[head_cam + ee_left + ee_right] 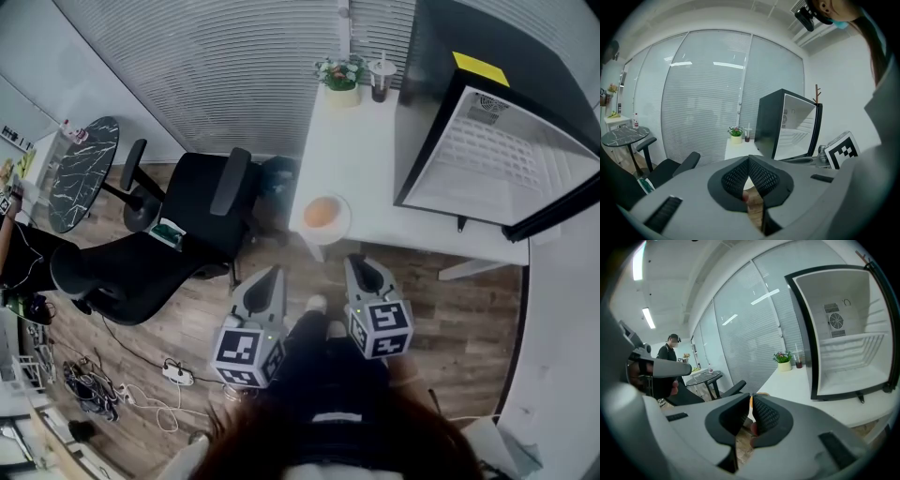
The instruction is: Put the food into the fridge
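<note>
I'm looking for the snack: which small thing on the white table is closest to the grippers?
The plate of orange food, on the table's near corner; the flower pot and drink cup stand at the far end.

I see a black fridge (431, 75), white inside, yellow sticker (480, 67) on top; white table (361, 155); orange food (320, 213) on a white plate (339, 228); black chair (187, 220); wood-grain floor (469, 319).

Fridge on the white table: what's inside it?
The fridge shows a white shelf and a fan vent on its back wall; no food is visible. Its right side runs out of the right gripper view.
</note>
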